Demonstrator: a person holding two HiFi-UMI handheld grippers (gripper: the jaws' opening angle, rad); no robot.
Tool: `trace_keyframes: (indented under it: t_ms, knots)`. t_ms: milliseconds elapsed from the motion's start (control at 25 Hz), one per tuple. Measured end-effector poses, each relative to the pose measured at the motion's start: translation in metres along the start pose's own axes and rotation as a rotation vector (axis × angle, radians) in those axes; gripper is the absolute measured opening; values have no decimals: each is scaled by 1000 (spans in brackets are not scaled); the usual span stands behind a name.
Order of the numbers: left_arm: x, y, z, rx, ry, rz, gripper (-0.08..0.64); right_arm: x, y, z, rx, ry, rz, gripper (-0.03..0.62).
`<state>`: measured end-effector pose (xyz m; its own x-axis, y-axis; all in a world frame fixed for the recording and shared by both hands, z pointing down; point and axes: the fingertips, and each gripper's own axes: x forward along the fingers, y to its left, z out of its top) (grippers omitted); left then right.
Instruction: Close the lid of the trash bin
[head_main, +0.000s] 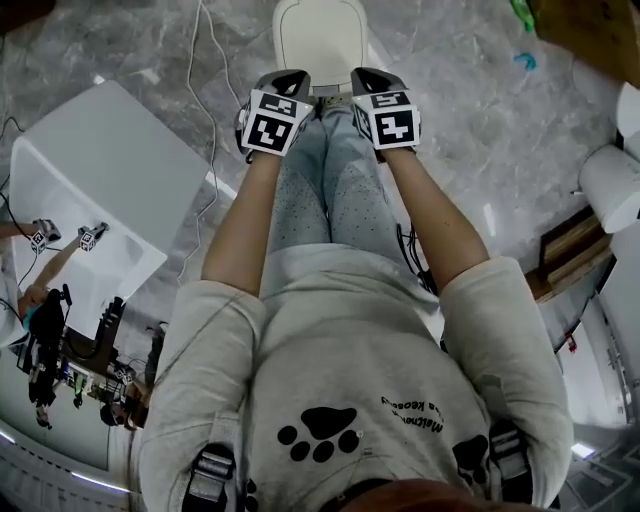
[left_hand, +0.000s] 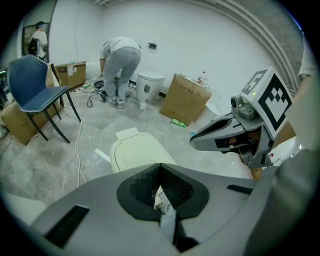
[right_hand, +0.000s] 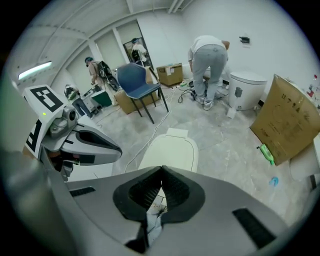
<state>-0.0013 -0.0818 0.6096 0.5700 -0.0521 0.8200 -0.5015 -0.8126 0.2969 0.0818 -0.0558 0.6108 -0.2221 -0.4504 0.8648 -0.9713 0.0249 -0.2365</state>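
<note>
The trash bin (head_main: 320, 35) is a cream, rounded-rectangle tub standing on the floor (head_main: 100, 45) right in front of the person's feet. Its lid (right_hand: 172, 150) lies flat down on it, smooth and plain, with a small flat tab at the far end (the hinge side, as far as I can tell). Nothing touches it; both grippers hang above it, apart from it.

The floor is grey, marbled and glossy, with white cables (head_main: 195, 60) trailing over it. A white table (head_main: 110, 170) stands to the person's left. Further off are a blue chair (right_hand: 137, 82), a big cardboard box (right_hand: 287, 125) with a green bottle (right_hand: 266, 152) on the floor beside it, and another person (right_hand: 207, 60) bent over near the white wall.

Both bare forearms (head_main: 245, 225) reach forward and down, side by side. The left gripper (head_main: 290, 80) and the right gripper (head_main: 368, 78) point steeply down toward the bin, close together. Each has its jaws pressed together with nothing between the pads.
</note>
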Motion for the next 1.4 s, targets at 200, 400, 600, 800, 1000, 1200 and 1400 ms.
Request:
trace_keyframes:
  t_ms: [200,400,600,800,1000,1200,1400]
  knots:
    - [-44,-18,31,3,-63,27,18,-47,12,20,14,-60,-20,31]
    - [-85,-33,55,-3,-117,43,18,-89,26,46,11,-123,-35,31]
    - [-122,-47,77,13,-174,69,18,-131,43,73,-11,-197,-35,31]
    - [-167,-66,99,30,-228,101,18,-187,59,88,-20,-267,-55,31]
    - [-212,-84,117,43,-299,119,18,-232,71,97,-30,-327,-75,31]
    - [-251,-110,123,47,-354,113,18,-275,89,105,-57,-392,-75,31]
    - [-284,-122,129,60,-412,136,18,-309,104,122,-89,-469,-82,31]
